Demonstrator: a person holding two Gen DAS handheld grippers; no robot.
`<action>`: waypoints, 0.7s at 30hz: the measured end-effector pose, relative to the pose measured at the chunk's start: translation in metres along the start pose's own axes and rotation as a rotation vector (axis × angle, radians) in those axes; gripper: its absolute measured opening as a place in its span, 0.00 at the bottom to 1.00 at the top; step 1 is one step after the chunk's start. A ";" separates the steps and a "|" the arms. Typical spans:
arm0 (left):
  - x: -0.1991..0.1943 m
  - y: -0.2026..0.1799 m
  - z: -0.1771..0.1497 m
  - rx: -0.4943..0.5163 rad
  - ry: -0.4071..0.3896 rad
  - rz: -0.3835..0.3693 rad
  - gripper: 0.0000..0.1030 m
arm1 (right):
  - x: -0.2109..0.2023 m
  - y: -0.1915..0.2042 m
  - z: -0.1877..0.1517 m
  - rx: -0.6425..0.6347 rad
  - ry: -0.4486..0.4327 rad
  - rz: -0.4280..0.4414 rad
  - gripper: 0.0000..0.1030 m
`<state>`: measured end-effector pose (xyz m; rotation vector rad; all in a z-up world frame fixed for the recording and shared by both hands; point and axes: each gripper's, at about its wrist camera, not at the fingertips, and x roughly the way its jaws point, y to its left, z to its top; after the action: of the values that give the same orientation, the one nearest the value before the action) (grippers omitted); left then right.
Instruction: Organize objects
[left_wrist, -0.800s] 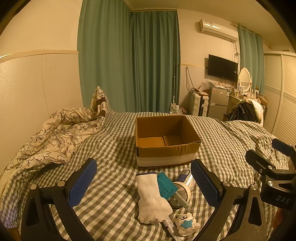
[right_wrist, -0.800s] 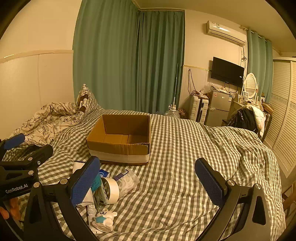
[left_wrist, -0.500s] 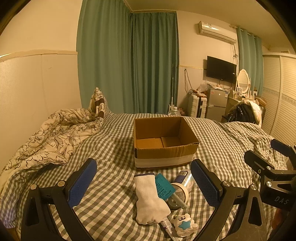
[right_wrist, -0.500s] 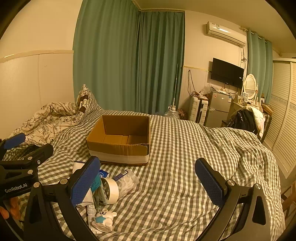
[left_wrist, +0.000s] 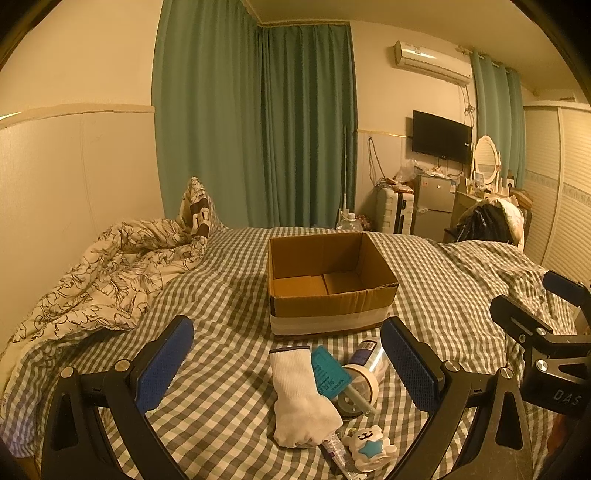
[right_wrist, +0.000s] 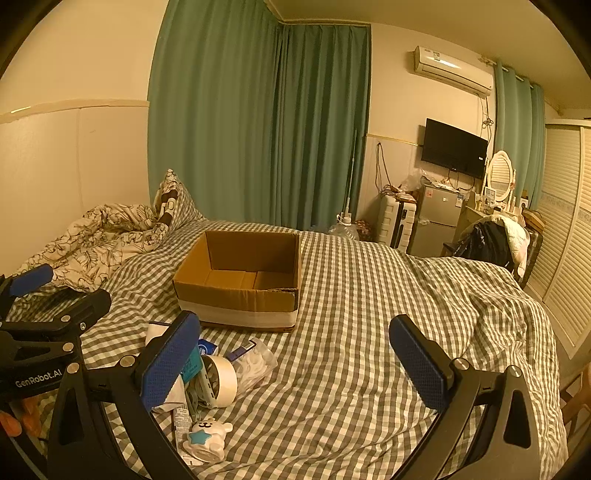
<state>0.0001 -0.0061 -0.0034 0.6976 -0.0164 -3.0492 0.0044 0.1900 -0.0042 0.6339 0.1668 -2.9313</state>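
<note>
My left gripper (left_wrist: 286, 363) and right gripper (right_wrist: 295, 354) — both spread wide, holding nothing. The glove (left_wrist: 301, 398), tape roll (left_wrist: 360, 387) and bear toy (left_wrist: 369, 446) lie just before the empty cardboard box (left_wrist: 330, 284) — all sitting slightly lower in the left view than before.

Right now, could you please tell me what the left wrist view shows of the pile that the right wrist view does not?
Only the left wrist view shows the white sock whole, with the teal card beside it. Only the right wrist view shows the clear plastic packet behind the tape roll. Both show the empty cardboard box, the bear toy and both hand-held grippers open.
</note>
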 end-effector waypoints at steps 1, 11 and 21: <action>0.000 0.000 0.001 0.000 0.000 -0.001 1.00 | -0.001 0.000 0.001 -0.003 -0.003 0.000 1.00; 0.030 0.000 -0.015 0.004 0.124 0.006 1.00 | 0.010 -0.011 -0.008 -0.015 0.038 0.018 1.00; 0.095 0.002 -0.069 0.014 0.360 0.030 0.99 | 0.065 -0.021 -0.058 -0.003 0.219 0.060 1.00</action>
<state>-0.0557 -0.0106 -0.1068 1.2215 -0.0436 -2.8493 -0.0340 0.2117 -0.0822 0.9420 0.1713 -2.7984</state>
